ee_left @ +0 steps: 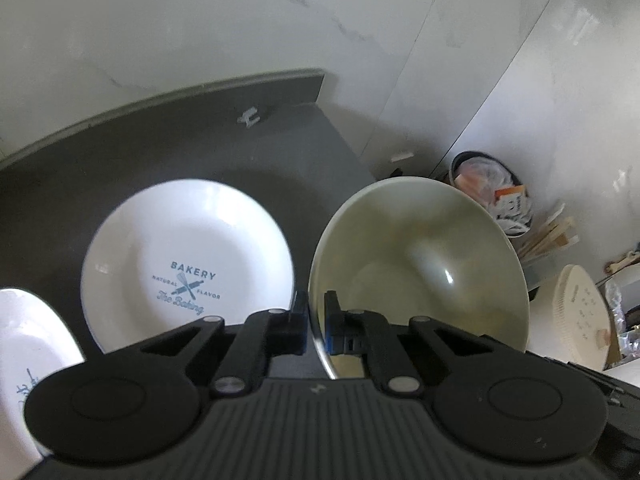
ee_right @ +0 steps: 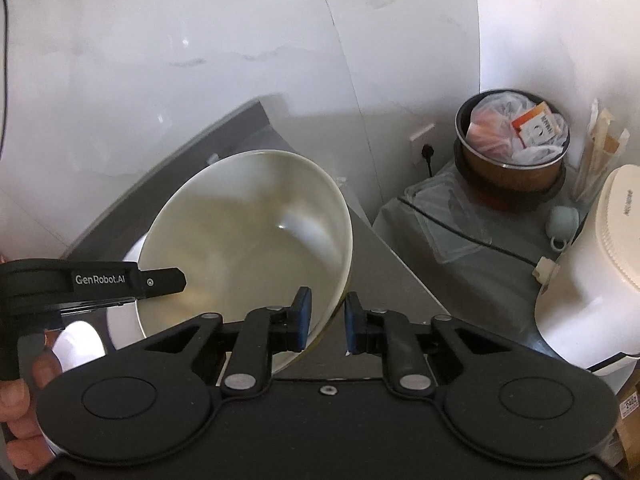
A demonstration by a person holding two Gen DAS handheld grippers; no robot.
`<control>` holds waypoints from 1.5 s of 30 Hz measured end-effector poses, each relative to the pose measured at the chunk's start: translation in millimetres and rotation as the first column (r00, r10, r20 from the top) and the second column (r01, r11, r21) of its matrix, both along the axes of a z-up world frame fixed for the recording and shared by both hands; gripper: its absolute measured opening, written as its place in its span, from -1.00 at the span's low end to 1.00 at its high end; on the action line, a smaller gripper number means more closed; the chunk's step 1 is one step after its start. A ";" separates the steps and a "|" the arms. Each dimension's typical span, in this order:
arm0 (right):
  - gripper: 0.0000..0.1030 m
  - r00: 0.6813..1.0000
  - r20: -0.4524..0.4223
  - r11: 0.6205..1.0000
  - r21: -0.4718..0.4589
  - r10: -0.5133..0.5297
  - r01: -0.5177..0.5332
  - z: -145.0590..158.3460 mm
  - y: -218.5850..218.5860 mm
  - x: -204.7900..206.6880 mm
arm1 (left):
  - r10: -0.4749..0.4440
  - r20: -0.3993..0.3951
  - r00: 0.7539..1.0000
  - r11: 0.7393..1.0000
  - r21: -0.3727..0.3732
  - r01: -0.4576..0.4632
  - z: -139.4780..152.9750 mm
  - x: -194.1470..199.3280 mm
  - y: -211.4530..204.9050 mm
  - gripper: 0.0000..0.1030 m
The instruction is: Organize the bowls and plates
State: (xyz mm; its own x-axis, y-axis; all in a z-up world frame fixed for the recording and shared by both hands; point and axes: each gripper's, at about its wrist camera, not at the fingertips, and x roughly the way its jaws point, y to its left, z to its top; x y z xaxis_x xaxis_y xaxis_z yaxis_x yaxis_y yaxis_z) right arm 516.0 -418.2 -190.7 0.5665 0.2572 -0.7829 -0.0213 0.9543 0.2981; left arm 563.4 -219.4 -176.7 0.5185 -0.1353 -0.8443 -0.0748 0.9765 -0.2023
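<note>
Left gripper (ee_left: 316,320): my fingers are narrow and pinch the near rim of the cream bowl (ee_left: 420,264), one pad outside the wall, one inside.
Right gripper (ee_right: 327,322): my fingers straddle the bowl's other rim edge, the left pad against the inner wall; there is a visible gap at the right pad, so I count them as parted, not clamped.
Cream bowl (ee_right: 256,232): held tilted above the right edge of the dark counter (ee_left: 160,152), its opening turned toward my cameras, inside bare and glossy.
Bakery plate (ee_left: 188,264): lies flat on the counter just left of the bowl, printed with "BAKERY" and crossed utensils.
Second plate (ee_left: 28,352): at the counter's near left corner, partly hidden behind my left gripper.
Person's hand (ee_right: 20,408): fingers wrapped on the left gripper's handle, seen from the right wrist view.
Off the counter, to the right: a bin (ee_right: 512,152) stuffed with plastic bags, and a white appliance (ee_right: 596,280) near it.
</note>
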 end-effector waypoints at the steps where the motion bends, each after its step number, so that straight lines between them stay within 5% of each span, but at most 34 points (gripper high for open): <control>1: -0.67 1.000 0.006 1.000 0.002 -0.005 0.005 4.3 0.4 -2.7 | -0.002 0.007 1.000 1.000 -0.002 0.002 4.4 -2.7 0.9 -0.88; 22: -0.66 0.994 0.099 0.998 -0.021 -0.054 0.056 62.6 26.4 -84.7 | -0.042 0.058 0.997 0.996 -0.082 0.046 57.6 -78.7 34.4 -0.88; 45: -0.65 0.998 0.025 0.995 -0.082 -0.049 0.051 45.3 65.5 -147.3 | -0.104 -0.037 0.994 0.992 -0.082 0.101 29.1 -135.5 62.5 -0.88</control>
